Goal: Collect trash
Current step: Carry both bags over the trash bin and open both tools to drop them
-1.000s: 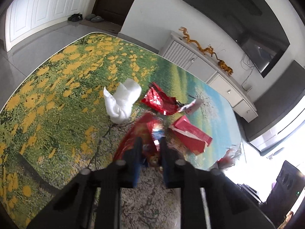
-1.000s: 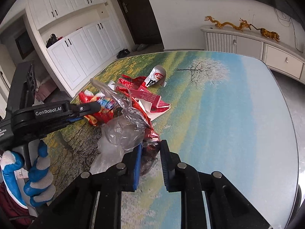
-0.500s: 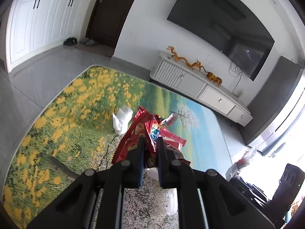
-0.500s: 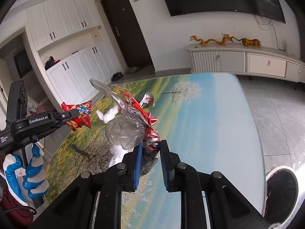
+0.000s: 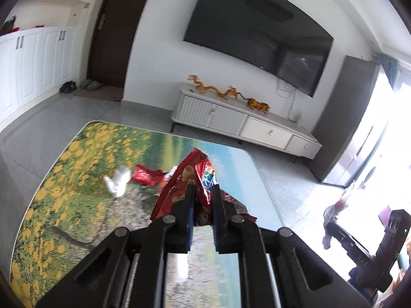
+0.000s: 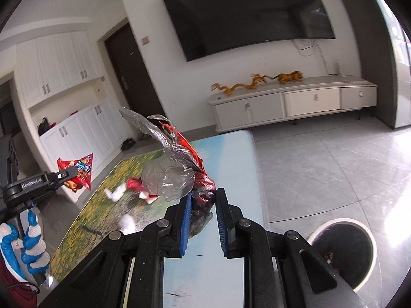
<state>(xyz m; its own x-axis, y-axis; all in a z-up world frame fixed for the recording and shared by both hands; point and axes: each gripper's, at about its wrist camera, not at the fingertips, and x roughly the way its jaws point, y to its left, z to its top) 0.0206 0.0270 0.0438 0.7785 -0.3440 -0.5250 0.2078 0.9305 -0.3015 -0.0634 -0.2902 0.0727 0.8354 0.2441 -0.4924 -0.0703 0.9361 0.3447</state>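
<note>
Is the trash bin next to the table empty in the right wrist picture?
No, the trash bin has some brownish scraps lying against its dark inside, at the right.

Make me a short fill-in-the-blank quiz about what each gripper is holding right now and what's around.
1. The left gripper is shut on a ____ snack bag.
2. The right gripper grips a crumpled silver and red ____.
3. The trash bin stands on the ____.
4. A white crumpled tissue lies on the ____.

Missing words: red; wrapper; floor; table
</note>
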